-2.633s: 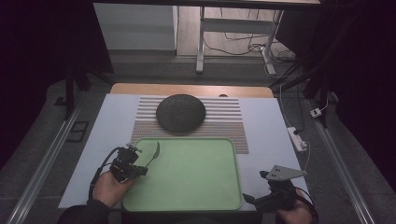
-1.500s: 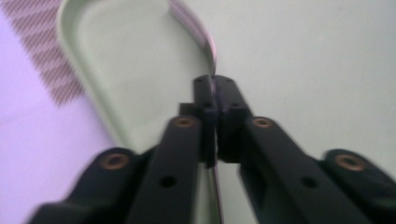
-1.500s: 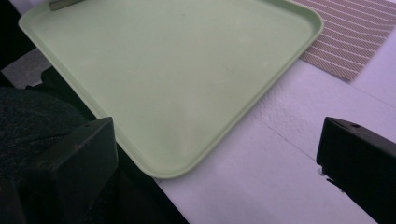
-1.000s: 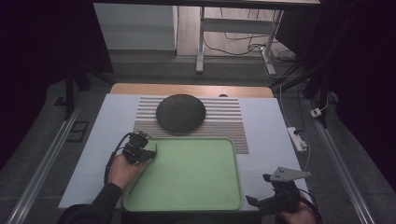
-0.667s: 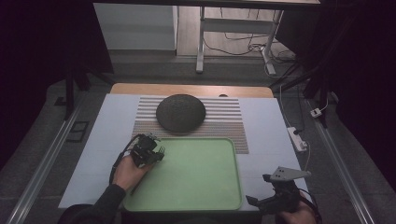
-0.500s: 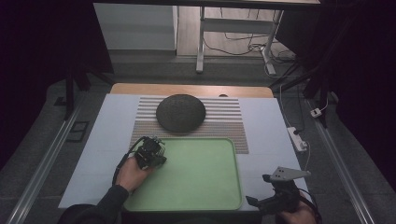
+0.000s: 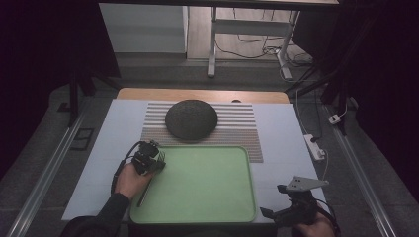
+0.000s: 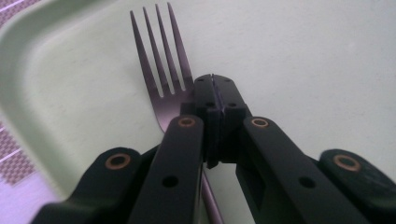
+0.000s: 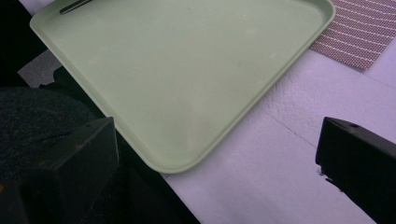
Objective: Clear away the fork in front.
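Note:
A metal fork (image 8: 159, 60) lies with its tines over the left part of the green tray (image 8: 303, 56), and my left gripper (image 8: 212, 93) is shut on its neck. In the high view the left gripper (image 7: 150, 158) sits at the tray's (image 7: 207, 182) near-left corner, and the fork's handle (image 7: 144, 195) runs back toward the person's hand along the tray's left rim. My right gripper (image 7: 276, 215) stands open at the table's front right, just off the tray's near-right corner (image 9: 187, 70), with nothing between its jaws (image 9: 215, 154).
A dark round domed object (image 7: 191, 118) rests on a striped placemat (image 7: 237, 133) behind the tray. A white power strip (image 7: 314, 146) lies at the table's right edge. The mat's corner (image 9: 364, 32) shows past the tray in the right gripper view.
My left gripper has carried the fork from left of the tray rightward onto the tray's left part. The right gripper has barely shifted.

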Available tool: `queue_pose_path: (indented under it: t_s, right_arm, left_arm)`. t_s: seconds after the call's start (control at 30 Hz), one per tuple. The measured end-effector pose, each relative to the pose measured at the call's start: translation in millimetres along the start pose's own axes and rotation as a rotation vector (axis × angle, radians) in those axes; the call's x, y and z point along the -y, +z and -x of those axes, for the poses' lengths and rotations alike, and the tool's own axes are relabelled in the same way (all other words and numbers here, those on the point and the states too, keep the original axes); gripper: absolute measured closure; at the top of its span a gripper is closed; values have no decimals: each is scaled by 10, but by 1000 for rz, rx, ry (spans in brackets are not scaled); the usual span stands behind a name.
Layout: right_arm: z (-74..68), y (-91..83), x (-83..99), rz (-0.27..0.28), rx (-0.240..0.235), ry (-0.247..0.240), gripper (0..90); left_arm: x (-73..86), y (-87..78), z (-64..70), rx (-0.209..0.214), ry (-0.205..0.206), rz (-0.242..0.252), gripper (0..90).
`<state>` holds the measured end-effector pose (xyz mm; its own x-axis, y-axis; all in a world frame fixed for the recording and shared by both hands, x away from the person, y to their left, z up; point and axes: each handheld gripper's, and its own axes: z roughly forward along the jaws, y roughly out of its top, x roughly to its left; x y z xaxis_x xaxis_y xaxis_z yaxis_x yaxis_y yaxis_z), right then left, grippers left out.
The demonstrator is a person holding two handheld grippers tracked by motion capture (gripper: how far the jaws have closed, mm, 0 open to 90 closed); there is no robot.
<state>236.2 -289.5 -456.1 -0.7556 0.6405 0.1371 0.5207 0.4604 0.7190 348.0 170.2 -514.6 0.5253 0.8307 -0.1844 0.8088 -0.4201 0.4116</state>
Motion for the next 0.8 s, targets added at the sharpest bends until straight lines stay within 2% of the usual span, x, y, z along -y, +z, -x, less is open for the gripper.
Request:
queue_pose_path:
  t_s: [0.17, 0.33, 0.43, 0.6, 0.63, 0.77, 0.8]
  right_arm:
    - [3, 1, 0, 0, -2, 3, 0]
    - [5, 1, 0, -1, -3, 3, 0]
    - [6, 3, -1, -3, -5, 4, 0]
    - [6, 5, -2, -6, -4, 7, 0]
    - [7, 6, -2, -6, -4, 8, 0]
    - [8, 6, -2, -5, -4, 8, 0]
    - [8, 5, -2, -5, -5, 7, 0]
  left_arm:
    - [34, -35, -98, -6, -29, -2, 886]
    - [78, -72, -216, -11, -76, 4, 885]
    - [94, -78, -251, 0, -92, 11, 885]
    - [89, -79, -241, -1, -84, 12, 868]
    - [86, -94, -231, -1, -77, 20, 818]
    - [85, -178, -182, 4, -40, 78, 728]
    - [85, -178, -182, 4, -40, 78, 701]
